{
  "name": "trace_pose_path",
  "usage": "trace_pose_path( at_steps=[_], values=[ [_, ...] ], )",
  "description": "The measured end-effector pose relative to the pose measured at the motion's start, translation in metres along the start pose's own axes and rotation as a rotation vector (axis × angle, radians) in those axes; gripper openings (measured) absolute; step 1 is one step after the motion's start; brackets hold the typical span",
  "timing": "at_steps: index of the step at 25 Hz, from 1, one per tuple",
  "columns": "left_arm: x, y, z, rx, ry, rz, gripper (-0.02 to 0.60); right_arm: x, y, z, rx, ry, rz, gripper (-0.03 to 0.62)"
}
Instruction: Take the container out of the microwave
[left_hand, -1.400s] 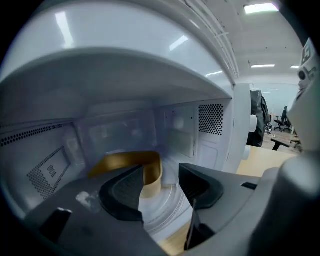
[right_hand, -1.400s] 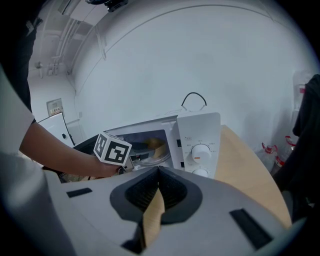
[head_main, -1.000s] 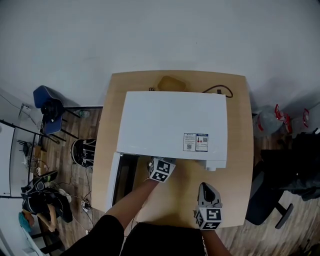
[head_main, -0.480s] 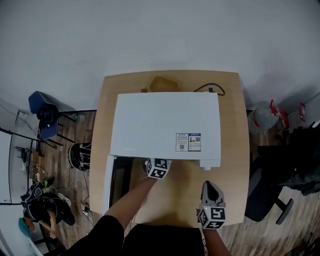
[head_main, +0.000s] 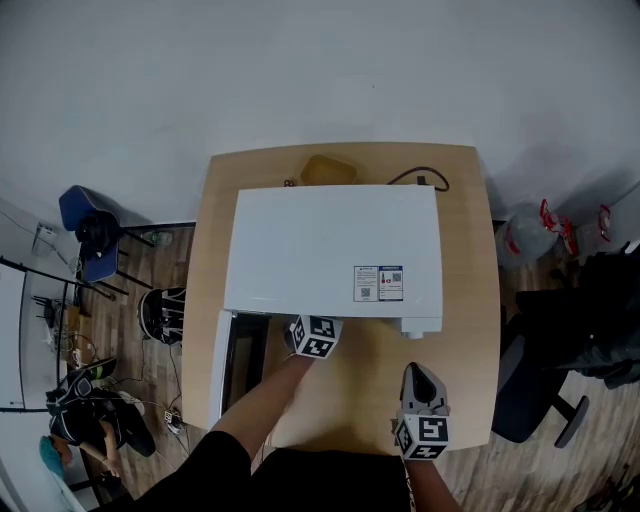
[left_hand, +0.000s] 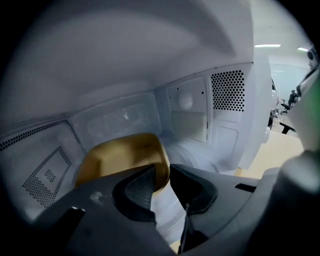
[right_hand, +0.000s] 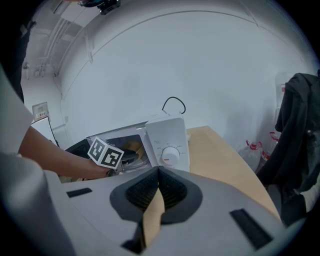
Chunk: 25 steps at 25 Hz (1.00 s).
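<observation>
Left tool (left_hand: 161, 175), jaws just closing, pinched the amber container (left_hand: 122, 155) by its rim inside the microwave (head_main: 330, 250); probably light, stiff, slick; right tool (right_hand: 158, 172) pressed together, empty.

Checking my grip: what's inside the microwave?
A yellow-brown container sits in the microwave; the left gripper, jaws just closing, pinches its right rim. The gripper covers its near side and base.

container (left_hand: 120, 157) inside microwave (head_main: 330, 250), microwave on the table (head_main: 470, 330)
</observation>
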<state>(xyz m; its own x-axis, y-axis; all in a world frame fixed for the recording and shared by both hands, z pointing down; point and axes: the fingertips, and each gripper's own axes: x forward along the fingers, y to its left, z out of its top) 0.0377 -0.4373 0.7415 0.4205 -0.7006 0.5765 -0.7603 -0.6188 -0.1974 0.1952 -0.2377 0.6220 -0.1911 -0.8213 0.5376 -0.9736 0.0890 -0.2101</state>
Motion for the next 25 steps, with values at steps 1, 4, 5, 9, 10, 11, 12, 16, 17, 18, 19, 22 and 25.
trace_pose_path(
  at_steps=[1,4,5,9,10,11,12,16,17,18,19,22,25],
  values=[
    [-0.002,0.0,-0.001,0.001,0.01,0.0,0.079,0.0,0.001,0.001,-0.004,-0.001,0.002,0.058],
    [-0.008,0.0,-0.006,0.0,0.03,0.012,0.04,-0.002,0.004,0.003,-0.009,-0.011,0.006,0.058],
    [-0.01,0.0,-0.008,-0.002,0.034,0.015,0.038,-0.002,0.005,0.004,-0.01,-0.013,0.006,0.058],
    [-0.02,-0.001,-0.011,0.012,0.032,0.015,0.035,-0.006,0.009,0.004,-0.007,-0.021,0.008,0.058],
    [-0.023,-0.001,-0.011,0.013,0.03,0.014,0.034,-0.008,0.01,0.004,-0.008,-0.022,0.008,0.058],
    [-0.026,-0.002,-0.013,0.011,0.03,0.014,0.034,-0.01,0.011,0.002,-0.013,-0.023,0.008,0.058],
    [-0.029,-0.002,-0.014,0.007,0.031,0.014,0.034,-0.011,0.013,0.0,-0.024,-0.022,0.007,0.058],
    [-0.045,-0.003,-0.016,0.0,0.022,0.015,0.032,-0.018,0.023,-0.009,-0.066,-0.016,0.011,0.058],
    [-0.05,-0.003,-0.016,0.003,0.018,0.013,0.031,-0.02,0.027,-0.011,-0.071,-0.016,0.014,0.058],
    [-0.054,-0.004,-0.016,0.006,0.013,0.011,0.03,-0.022,0.031,-0.012,-0.075,-0.018,0.018,0.058],
    [-0.059,-0.004,-0.016,0.01,0.007,0.007,0.029,-0.024,0.035,-0.013,-0.077,-0.021,0.022,0.058],
    [-0.074,-0.017,-0.016,0.008,-0.02,-0.024,0.029,-0.036,0.044,-0.018,-0.072,-0.029,0.025,0.058],
    [-0.094,-0.033,-0.013,-0.007,-0.053,-0.068,0.029,-0.047,0.051,-0.021,-0.061,-0.044,0.019,0.058]
  ],
)
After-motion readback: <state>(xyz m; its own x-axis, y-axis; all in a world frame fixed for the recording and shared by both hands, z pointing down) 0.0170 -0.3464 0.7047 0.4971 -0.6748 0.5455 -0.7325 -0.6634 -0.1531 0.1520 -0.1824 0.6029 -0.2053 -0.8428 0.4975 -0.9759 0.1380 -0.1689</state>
